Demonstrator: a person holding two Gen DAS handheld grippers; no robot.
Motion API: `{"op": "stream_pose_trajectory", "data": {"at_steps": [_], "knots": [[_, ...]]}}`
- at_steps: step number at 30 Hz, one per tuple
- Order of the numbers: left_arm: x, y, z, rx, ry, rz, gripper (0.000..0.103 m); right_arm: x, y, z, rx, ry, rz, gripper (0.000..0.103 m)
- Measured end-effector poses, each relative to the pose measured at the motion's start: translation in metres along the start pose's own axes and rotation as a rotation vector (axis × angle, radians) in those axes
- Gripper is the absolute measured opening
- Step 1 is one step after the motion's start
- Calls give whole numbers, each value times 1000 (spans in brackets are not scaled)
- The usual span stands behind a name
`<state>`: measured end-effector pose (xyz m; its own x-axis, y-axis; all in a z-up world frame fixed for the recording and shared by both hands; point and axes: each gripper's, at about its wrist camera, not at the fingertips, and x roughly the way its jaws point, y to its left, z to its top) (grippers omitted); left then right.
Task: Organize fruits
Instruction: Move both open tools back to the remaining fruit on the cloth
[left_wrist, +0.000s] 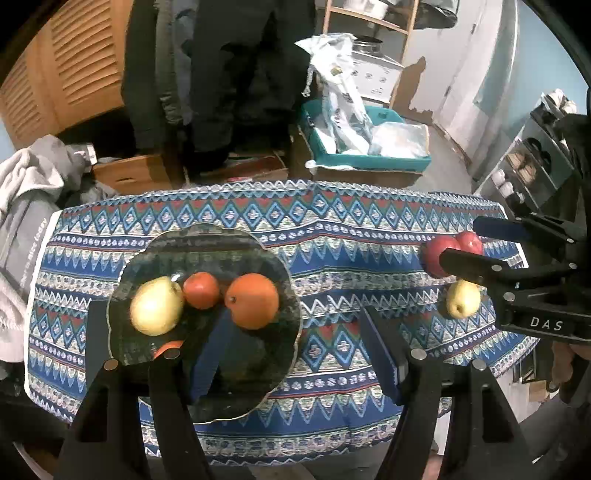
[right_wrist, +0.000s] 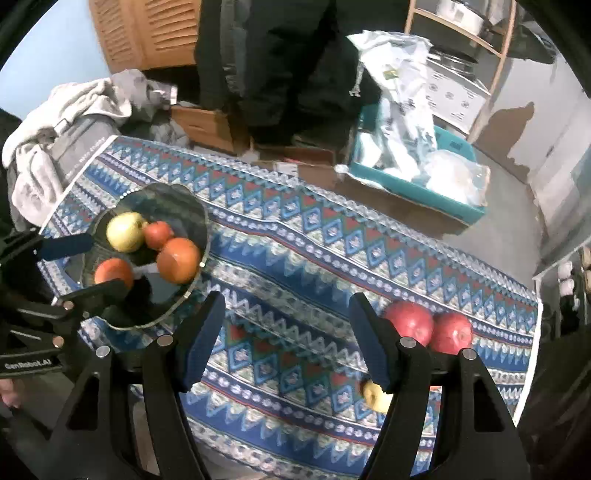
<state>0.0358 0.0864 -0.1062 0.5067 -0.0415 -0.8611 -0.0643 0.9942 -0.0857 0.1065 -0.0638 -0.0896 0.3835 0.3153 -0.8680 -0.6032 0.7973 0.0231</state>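
Observation:
A glass bowl (left_wrist: 207, 240) (right_wrist: 173, 206) sits on the left of the patterned tablecloth (left_wrist: 332, 236) (right_wrist: 295, 240). It holds a yellow apple (left_wrist: 157, 306) (right_wrist: 125, 232), a small red fruit (left_wrist: 201, 290) (right_wrist: 158, 234) and two oranges (left_wrist: 253, 301) (right_wrist: 178, 259), the second orange (right_wrist: 113, 273) half hidden. Two red apples (left_wrist: 439, 254) (right_wrist: 408, 321) and a small yellow apple (left_wrist: 463, 299) (right_wrist: 375, 397) lie on the cloth at the right. My left gripper (left_wrist: 295, 350) (right_wrist: 83, 267) hangs open over the bowl's near side, empty. My right gripper (right_wrist: 286, 339) (left_wrist: 484, 247) is open above the cloth, just left of the red apples.
Behind the table stands a teal crate (left_wrist: 369, 155) (right_wrist: 417, 184) stuffed with plastic bags. Grey clothing (left_wrist: 29, 192) (right_wrist: 44, 147) is piled off the left end. A person's dark legs (left_wrist: 229, 74) stand beyond the far edge, with cardboard boxes (left_wrist: 129, 173) on the floor.

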Motion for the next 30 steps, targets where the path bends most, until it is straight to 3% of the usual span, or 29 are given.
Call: {"op": "stream_pose_trajectory", "data": {"at_steps": [19,30], "knots": [[12,-76,8,153,6,-3,78,-9,-92,-49,126,21,-54,70],[45,-112,17,232,27,-4,79,18,-154,-78,262,90,-69,70]]}}
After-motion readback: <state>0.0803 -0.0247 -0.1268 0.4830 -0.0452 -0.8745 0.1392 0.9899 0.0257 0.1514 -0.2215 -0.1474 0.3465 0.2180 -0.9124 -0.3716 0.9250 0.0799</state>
